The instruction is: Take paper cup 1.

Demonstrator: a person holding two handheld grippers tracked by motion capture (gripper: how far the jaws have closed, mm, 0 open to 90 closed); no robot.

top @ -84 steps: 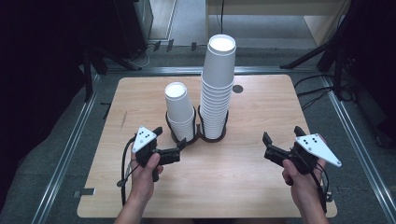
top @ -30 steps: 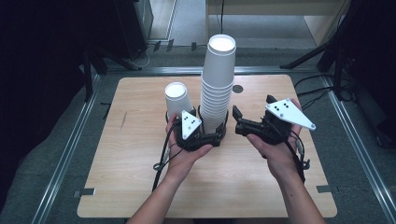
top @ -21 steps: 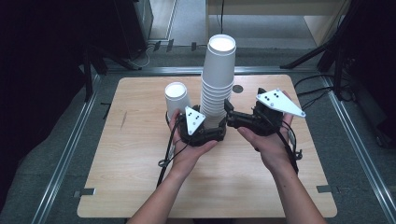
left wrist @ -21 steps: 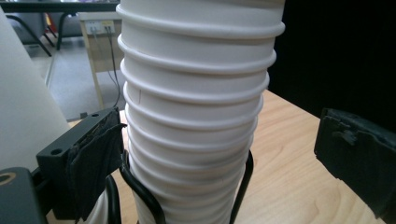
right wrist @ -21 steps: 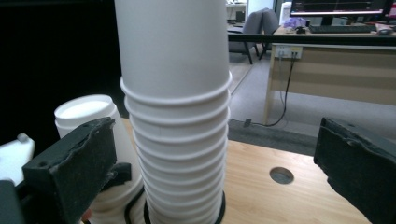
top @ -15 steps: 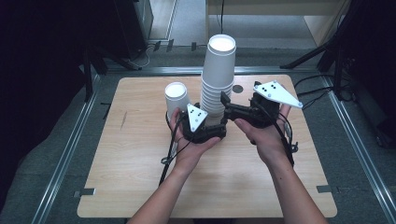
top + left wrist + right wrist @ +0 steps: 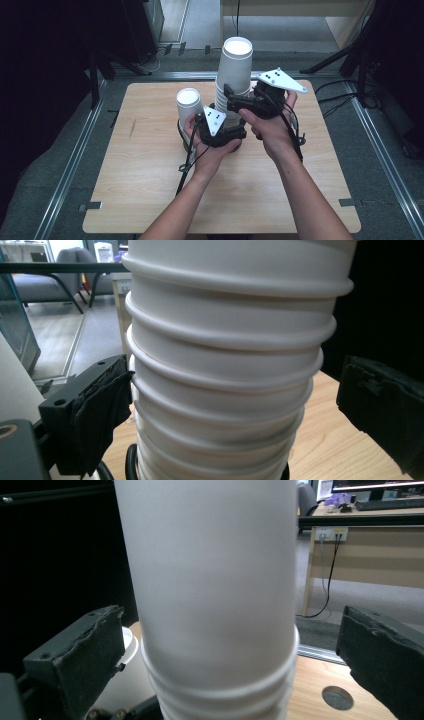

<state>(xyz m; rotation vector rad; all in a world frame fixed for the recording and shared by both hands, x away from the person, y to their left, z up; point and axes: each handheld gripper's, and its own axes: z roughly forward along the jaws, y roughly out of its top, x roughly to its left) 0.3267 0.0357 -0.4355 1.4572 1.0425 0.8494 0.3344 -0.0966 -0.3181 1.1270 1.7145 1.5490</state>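
The tall stack of white paper cups [image 7: 234, 85] stands upright on the light wooden counter [image 7: 150, 170], just right of the shorter white cup stack [image 7: 190, 107]. The left tongs [image 7: 227, 132] straddle the tall stack low down, jaws wide, left pad near a rim. The right tongs [image 7: 231, 97] straddle the top cup [image 7: 210, 580] higher up, jaws wide and apart from its wall. The stack's long axis is vertical.
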